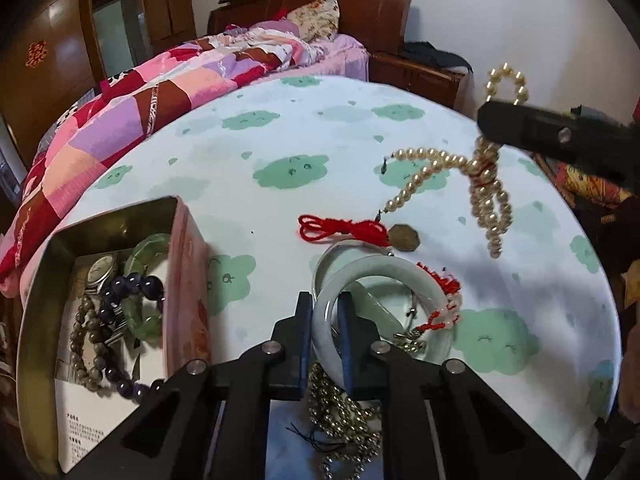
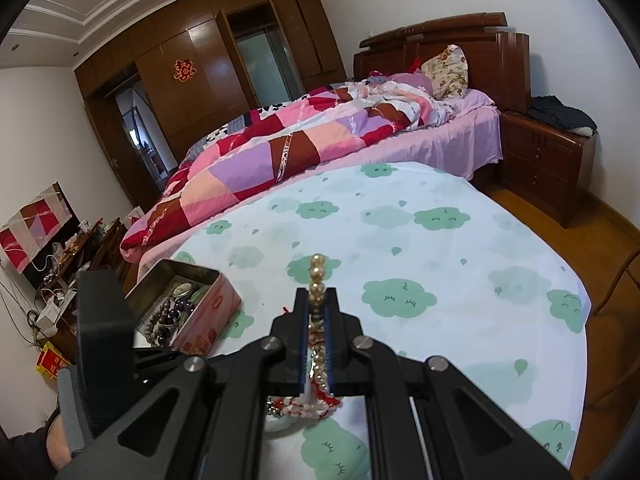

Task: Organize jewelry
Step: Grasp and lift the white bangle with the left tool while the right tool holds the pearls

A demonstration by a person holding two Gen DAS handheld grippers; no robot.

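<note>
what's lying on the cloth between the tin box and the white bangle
Nothing: in the left wrist view only bare cloud-print cloth separates the tin box from the white bangle.

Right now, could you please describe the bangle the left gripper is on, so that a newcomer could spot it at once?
On the cloud-print tablecloth, just right of the open tin, lies a jewelry heap. The pale white-green bangle tops it, its near rim between the left gripper pads. It is the biggest smooth ring, unbeaded.

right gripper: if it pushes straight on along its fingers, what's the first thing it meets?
Likely just the cloud-print cloth on the table. The right gripper, shut on the pearl necklace, points down past the tin, which sits off to its left. Depth is hard to judge through the fisheye.
</note>
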